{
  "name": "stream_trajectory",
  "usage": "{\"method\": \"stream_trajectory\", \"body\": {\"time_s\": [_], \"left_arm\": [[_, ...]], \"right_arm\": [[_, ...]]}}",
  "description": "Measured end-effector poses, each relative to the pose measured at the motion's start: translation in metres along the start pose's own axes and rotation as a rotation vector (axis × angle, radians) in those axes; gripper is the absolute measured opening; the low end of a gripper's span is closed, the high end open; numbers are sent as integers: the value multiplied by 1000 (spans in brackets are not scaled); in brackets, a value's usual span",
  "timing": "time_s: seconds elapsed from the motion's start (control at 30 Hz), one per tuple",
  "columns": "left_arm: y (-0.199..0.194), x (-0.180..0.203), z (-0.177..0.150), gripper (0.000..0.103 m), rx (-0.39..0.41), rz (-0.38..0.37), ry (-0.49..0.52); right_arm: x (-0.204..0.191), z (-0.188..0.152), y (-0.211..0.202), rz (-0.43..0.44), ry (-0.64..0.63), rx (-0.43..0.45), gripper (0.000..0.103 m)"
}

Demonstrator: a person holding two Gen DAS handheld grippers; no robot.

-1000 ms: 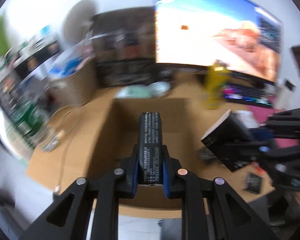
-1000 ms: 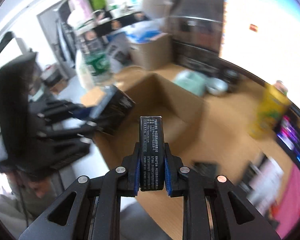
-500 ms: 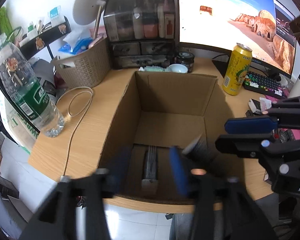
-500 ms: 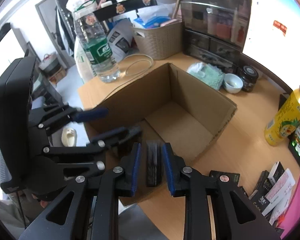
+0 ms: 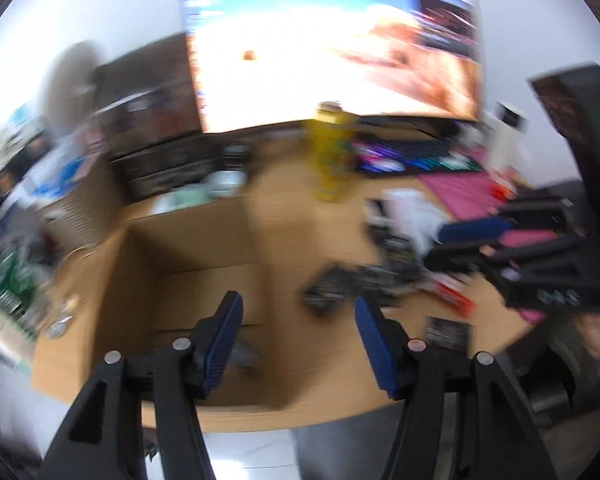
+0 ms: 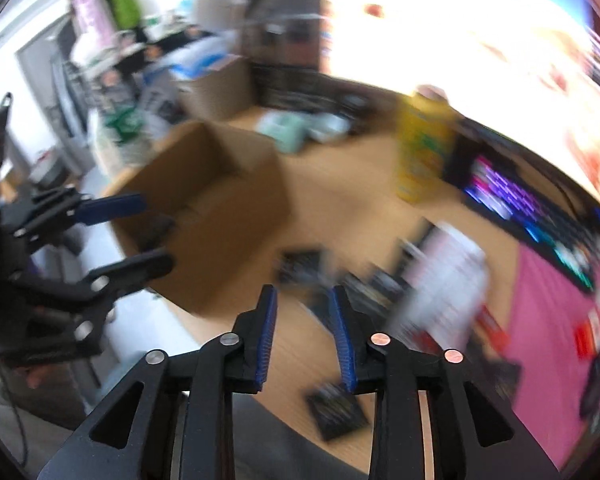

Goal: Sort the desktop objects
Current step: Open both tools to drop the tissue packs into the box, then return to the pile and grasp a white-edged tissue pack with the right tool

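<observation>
Blur everywhere — dark packets (image 6: 336, 410) scattered on the worktop (image 6: 352, 200) right of the cardboard box (image 5: 188, 280), too smeared to read labels or tell which way the long sides run. Something dark on the box floor near the front wall, can't make out what. Left claw (image 5: 298, 334) wide apart, nothing between the pads. Right claw (image 6: 302, 330) only partly apart, just been opening, also empty — hovering over the packets.
</observation>
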State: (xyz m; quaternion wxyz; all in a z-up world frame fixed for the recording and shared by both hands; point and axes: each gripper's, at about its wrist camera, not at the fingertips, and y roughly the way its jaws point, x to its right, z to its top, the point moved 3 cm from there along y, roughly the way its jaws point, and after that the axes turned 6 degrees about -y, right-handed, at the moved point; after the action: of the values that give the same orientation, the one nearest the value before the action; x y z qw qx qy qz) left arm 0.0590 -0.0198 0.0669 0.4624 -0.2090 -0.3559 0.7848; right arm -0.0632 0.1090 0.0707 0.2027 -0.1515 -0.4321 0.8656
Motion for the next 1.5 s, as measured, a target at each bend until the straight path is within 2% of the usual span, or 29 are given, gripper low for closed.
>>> {"method": "stream_trajectory", "body": {"time_s": [0.07,0.1,0.2,0.37,0.6,0.7,0.83,0.93,1.03,1.13,1.27,1.37,1.5], "left_arm": [[19,26,-4,69,-38,-42,21],[38,41,-11,70,-87,-47,39],[81,65,-32,70,-211,-20,84],[101,78,-61,70,-308,-33,109],[115,87,-73,70,-346,4,134],[116,88,-74,70,-327,37,138],[123,85,-69,70,-324,20,120],[129,79,-65,70,-325,37,120],[126,64,-58,70,-308,45,75],[120,50,-55,70,-298,31,26],[119,52,-56,70,-291,22,29],[122,60,-57,70,-297,6,47],[124,64,-55,70,-300,8,57]], "right_arm": [[23,-26,3,-50,46,-38,34],[36,-41,8,-71,79,-68,34],[57,-77,24,-101,143,-142,34],[75,-114,40,-116,199,-180,34],[76,-127,54,-99,216,-194,34],[66,-125,55,-99,193,-187,34],[55,-126,59,-57,197,-190,34],[46,-122,62,-39,195,-189,34],[45,-120,56,-29,201,-178,34],[65,-118,39,-52,239,-145,34],[121,-116,13,-174,322,-95,34],[160,-110,19,-212,370,-96,34],[181,-108,35,-198,387,-116,34]]}}
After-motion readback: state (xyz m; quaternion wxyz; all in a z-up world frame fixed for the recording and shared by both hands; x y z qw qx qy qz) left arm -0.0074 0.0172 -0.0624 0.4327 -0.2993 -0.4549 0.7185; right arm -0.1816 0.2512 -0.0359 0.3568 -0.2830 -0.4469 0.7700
